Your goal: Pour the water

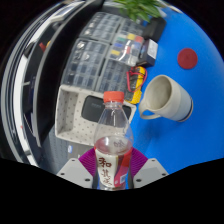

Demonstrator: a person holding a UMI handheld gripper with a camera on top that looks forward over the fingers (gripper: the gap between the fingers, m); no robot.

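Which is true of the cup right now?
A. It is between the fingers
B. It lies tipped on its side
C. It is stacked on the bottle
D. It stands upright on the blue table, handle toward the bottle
D: the cup stands upright on the blue table, its handle turned toward the capped bottle held in the gripper.

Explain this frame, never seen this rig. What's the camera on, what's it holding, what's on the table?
There is no robot arm here: a person carries a handheld two-finger gripper, and the wide-angle camera rides on it, looking forward along the fingers. The picture is tilted. The purple pads are part of the fingers. Both fingers press on a clear plastic bottle with an orange-red cap, so it is held. Just beyond it, a cream mug rests on a blue round table, apparently the pouring target. A white slotted crate lies beside the bottle, clutter behind.
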